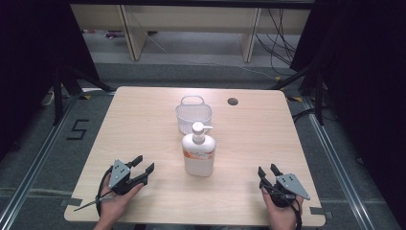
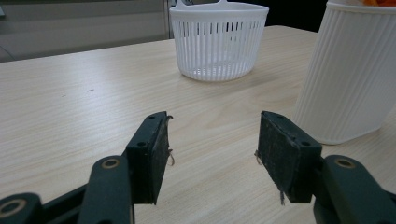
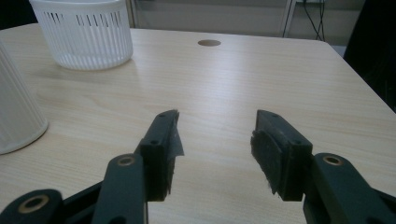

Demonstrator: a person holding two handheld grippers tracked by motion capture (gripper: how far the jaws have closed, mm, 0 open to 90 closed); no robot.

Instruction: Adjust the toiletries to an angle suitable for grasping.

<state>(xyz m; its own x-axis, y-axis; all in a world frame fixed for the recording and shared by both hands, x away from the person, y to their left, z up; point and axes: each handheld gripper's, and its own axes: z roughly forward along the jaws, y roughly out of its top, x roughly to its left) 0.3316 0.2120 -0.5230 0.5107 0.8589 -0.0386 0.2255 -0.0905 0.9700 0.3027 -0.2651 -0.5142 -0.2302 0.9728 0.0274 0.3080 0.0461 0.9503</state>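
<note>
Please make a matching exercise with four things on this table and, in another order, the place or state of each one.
Things:
1. pump bottle
2. white basket
3. left gripper
4. round hole

Places or states:
A. in the tabletop near the far edge
B. jaws apart, nothing between them
C. upright at the table's middle
D. just behind the bottle

Pairs: 1-C, 2-D, 3-B, 4-A

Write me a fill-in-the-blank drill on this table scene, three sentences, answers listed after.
1. The white pump bottle stands ____ on the table, not lying down.
2. The slotted white basket sits directly ____ the bottle, on its far side from the person.
3. Both the left gripper and the right gripper hold ____ between their jaws.

Missing words: upright; behind; nothing
</note>
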